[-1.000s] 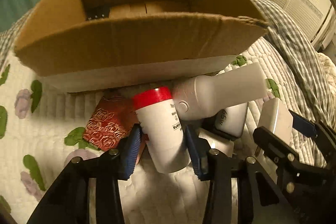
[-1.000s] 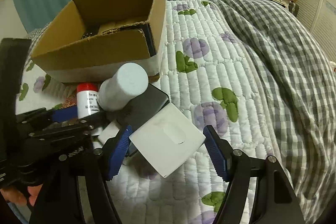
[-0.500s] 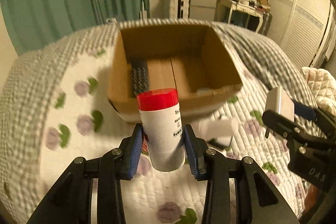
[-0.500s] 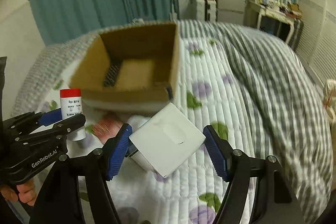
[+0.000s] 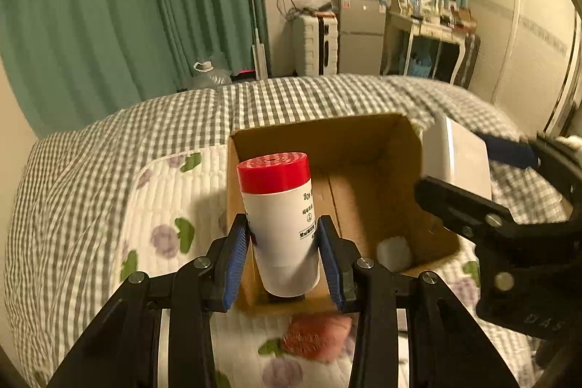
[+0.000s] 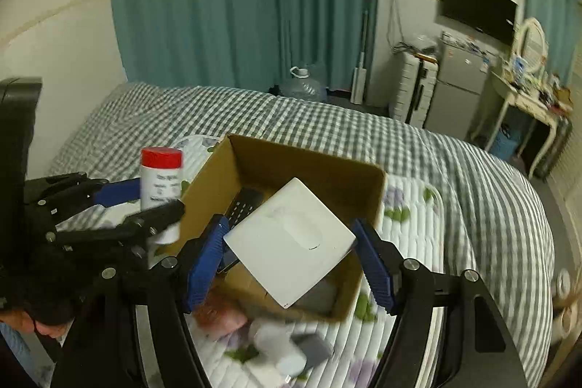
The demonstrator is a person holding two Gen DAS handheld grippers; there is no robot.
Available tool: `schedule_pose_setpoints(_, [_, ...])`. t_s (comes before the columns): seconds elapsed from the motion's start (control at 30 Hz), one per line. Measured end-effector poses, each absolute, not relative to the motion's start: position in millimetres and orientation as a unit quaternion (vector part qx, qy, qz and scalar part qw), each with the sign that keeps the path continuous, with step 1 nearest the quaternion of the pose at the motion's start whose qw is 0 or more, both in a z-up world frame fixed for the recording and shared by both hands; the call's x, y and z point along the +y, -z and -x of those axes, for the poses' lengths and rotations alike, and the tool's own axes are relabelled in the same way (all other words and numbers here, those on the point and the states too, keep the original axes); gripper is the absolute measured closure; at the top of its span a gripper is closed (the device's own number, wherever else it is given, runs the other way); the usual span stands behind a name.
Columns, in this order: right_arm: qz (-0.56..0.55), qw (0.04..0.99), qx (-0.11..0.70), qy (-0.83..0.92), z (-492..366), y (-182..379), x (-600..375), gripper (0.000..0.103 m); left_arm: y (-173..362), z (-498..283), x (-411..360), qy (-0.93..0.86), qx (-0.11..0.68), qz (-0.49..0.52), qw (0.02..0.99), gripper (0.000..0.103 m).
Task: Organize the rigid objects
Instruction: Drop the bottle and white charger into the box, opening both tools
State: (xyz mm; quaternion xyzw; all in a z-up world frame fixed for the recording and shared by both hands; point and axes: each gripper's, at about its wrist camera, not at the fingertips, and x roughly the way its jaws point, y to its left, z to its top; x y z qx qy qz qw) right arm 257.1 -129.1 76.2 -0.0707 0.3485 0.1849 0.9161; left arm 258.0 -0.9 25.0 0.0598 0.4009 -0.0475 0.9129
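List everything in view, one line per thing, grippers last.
bottle: 1, white with red cap, in the left gripper.
white box: 1, white, in the right gripper.
carton: 1, brown, open, on the quilt.
remote: 1, black, inside the carton.
quilt: 1, white with flowers, on the bed.
red packet: 1, red, on the quilt before the carton.
left gripper: 1, black with blue pads, shut on the bottle.
right gripper: 1, black with blue pads, shut on the white box.

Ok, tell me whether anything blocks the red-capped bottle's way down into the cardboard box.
Nothing visible does. The left gripper holds the red-capped bottle above the cardboard box, whose top is open; a remote lies on its floor.
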Motion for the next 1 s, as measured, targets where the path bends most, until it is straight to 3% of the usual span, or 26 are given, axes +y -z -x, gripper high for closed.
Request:
schedule_pose_setpoints(0.33, [0.061, 0.906, 0.384, -0.168, -312, -9, -130, 0.033, 37, -296, -5, 0.057, 0.438, -0.055, 0.895, 0.066])
schedule_pose_setpoints(0.6, [0.052, 0.901, 0.398, -0.166, -317, 5, -134, 0.033, 40, -292, -7, 0.061, 0.449, -0.045, 0.89, 0.065])
schedule_pose_setpoints(0.63, [0.055, 0.903, 0.395, -0.161, -314, 1, -136, 0.027, 37, -290, -8, 0.064, 0.45, -0.042, 0.89, 0.065])
schedule_pose_setpoints(0.67, [0.054, 0.906, 0.39, -0.159, -312, -7, -136, 0.021, 33, -288, -8, 0.064, 0.449, -0.041, 0.89, 0.063])
schedule_pose_setpoints(0.73, [0.052, 0.911, 0.377, -0.156, -305, -29, -140, 0.02, 18, -280, -9, 0.055, 0.436, -0.05, 0.897, 0.058])
schedule_pose_setpoints(0.8, [0.058, 0.92, 0.361, -0.141, -296, -53, -146, 0.02, 0, -270, -10, 0.048, 0.416, -0.06, 0.906, 0.04])
schedule_pose_setpoints(0.93, [0.071, 0.931, 0.334, -0.127, -266, -100, -160, 0.015, -41, -241, -4, 0.044, 0.382, -0.045, 0.922, 0.033])
schedule_pose_setpoints(1.0, [0.08, 0.938, 0.317, -0.116, -246, -120, -166, 0.011, -62, -224, -1, 0.037, 0.362, -0.039, 0.931, 0.024])
